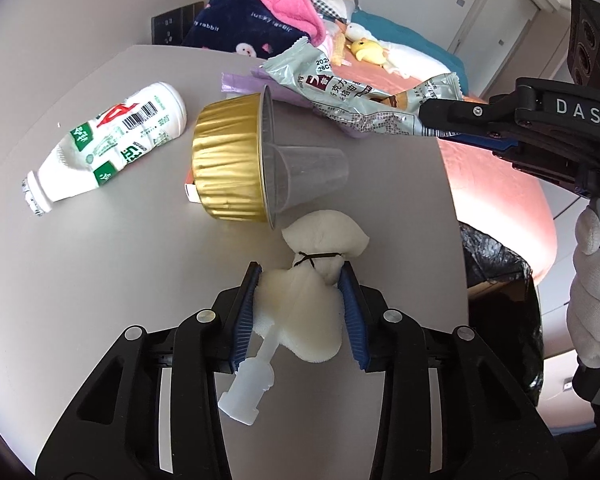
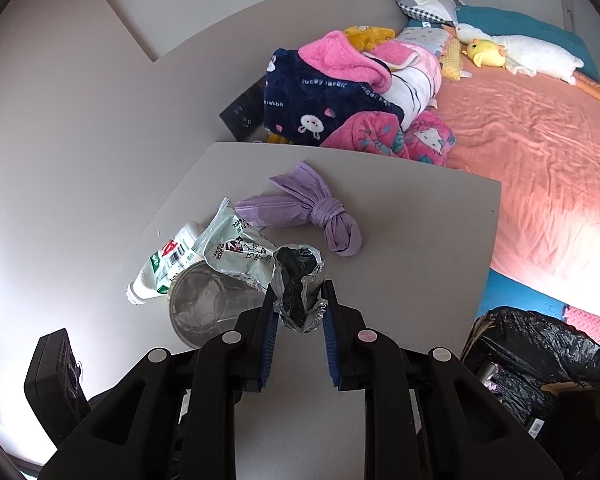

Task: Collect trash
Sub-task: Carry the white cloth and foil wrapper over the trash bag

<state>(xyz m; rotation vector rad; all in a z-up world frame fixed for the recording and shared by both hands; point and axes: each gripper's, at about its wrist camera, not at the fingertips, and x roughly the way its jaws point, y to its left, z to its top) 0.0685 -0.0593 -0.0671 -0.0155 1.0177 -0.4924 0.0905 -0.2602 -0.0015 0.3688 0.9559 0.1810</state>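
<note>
Left gripper point(image 1: 300, 280): we are squeezing the soft foam wad point(image 1: 300, 320) on the table point(image 1: 100, 280).
Right gripper point(image 2: 298, 300): we are pinching the light, crinkly wrapper point(image 2: 256, 252) by its end, above the table.
Handling: both crush easily; we are gripping mid-body.

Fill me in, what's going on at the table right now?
A person is clearing trash off a grey table with a gripper in each hand. The left gripper is clamped on a white tied pouch near the table's edge. The right gripper holds the open end of an empty snack wrapper. A crushed milk bottle, a gold foil cup with a clear plastic cup in it, and a knotted purple bag lie on the table. A black-lined bin stands beside it.
</note>
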